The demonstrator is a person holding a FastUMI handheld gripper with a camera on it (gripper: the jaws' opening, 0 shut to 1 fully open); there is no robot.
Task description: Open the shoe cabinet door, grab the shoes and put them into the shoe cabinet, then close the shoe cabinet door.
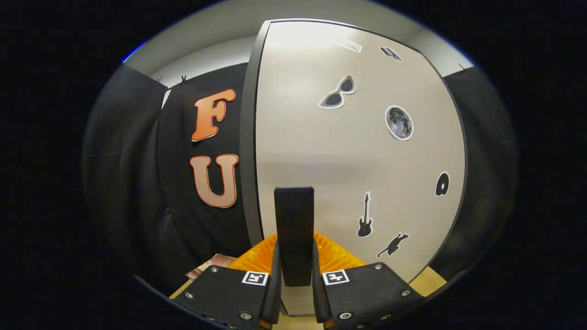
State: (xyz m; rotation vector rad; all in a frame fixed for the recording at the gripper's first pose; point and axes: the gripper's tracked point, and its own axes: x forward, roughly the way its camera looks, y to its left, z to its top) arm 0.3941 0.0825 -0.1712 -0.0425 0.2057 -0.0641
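The shoe cabinet door [357, 151] is a tall white panel with several dark stickers on it, and it stands close in front of me. A black upright handle [294, 215] sticks out from its lower part. My gripper [296, 243] has one finger on each side of that handle, and both fingers press against it. A dark edge [249, 137] runs down the door's left side. Whether the door is ajar I cannot tell.
Black cloth wall [137, 174] hangs to the left of the cabinet and more of it to the right. A light wooden surface [429, 280] shows under the door's right corner. A small brownish object [208, 267] lies low on the left, beside my left finger.
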